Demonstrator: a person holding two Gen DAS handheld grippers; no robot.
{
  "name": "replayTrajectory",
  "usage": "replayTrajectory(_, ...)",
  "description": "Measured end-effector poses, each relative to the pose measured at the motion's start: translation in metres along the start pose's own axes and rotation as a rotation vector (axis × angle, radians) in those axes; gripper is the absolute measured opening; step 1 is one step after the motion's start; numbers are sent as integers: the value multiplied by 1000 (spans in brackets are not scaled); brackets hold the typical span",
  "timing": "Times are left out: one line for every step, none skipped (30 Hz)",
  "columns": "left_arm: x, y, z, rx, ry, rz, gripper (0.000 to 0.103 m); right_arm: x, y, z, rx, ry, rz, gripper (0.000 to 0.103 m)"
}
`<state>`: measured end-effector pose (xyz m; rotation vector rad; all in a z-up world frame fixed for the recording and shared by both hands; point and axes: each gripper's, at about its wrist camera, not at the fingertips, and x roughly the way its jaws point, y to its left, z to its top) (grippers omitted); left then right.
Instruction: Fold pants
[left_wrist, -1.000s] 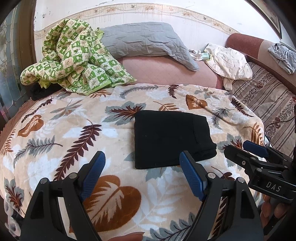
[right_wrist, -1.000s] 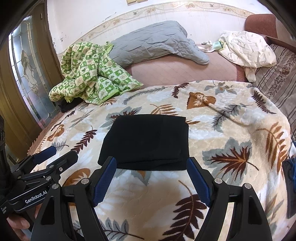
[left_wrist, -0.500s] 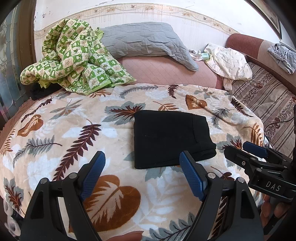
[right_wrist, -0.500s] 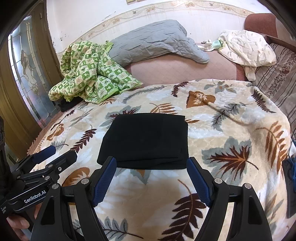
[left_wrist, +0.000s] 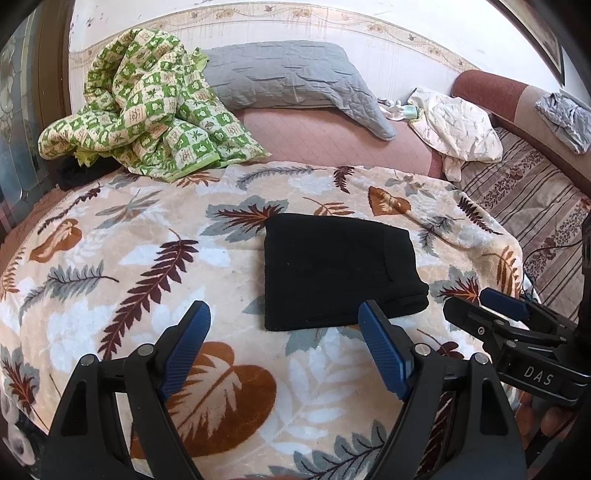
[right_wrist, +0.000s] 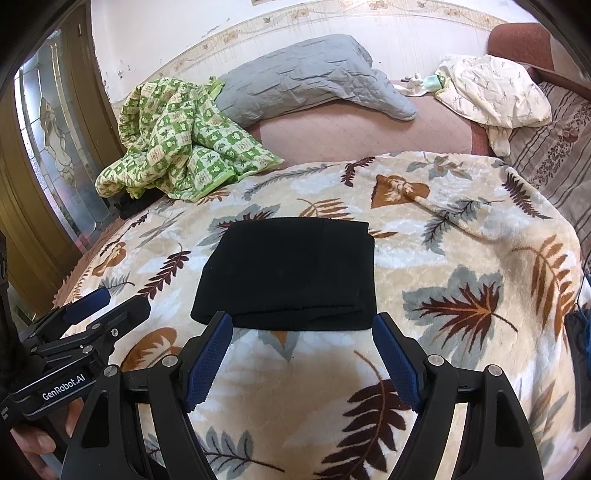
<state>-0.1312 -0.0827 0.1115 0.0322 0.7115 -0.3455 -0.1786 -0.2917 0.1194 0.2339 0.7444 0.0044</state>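
Note:
The black pants (left_wrist: 340, 271) lie folded into a flat rectangle in the middle of the leaf-print blanket (left_wrist: 147, 258); they also show in the right wrist view (right_wrist: 291, 273). My left gripper (left_wrist: 282, 321) is open and empty, held above the blanket just in front of the pants' near edge. My right gripper (right_wrist: 303, 325) is open and empty, its blue fingertips (right_wrist: 210, 350) just short of the pants' near edge. Each gripper shows at the side of the other's view: the right one (left_wrist: 506, 325) and the left one (right_wrist: 96, 314).
A green checked quilt (left_wrist: 147, 107) and a grey pillow (left_wrist: 291, 74) lie at the back. A cream cloth (left_wrist: 454, 125) and a striped cover (left_wrist: 532, 199) lie at the right. A glass door (right_wrist: 55, 155) stands at the left.
Both grippers have drawn back very slightly; the pants lie as before.

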Motion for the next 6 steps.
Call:
replayTrajectory(1,1,-1,-4,-1,-2,83,0,0,-1,1,1,0,80)
replayTrajectory(1,2,-1,-6,-1,-1,83,0,-1,-1,1,2,0,80)
replayTrajectory(2,3,-2,-6,2,1,83,1,-2,-2,2,3,-2,80)
replayTrajectory(3,4,-1,-5,4,1,83,1,-3,-3,2,4,-3,80)
replayTrajectory(4,5,-2,-5,8,0,83,1,-5,-4,5,3,-4,80)
replayTrajectory(4,5,-2,-4,11,0,83,0,-7,-4,8,3,-6,80)
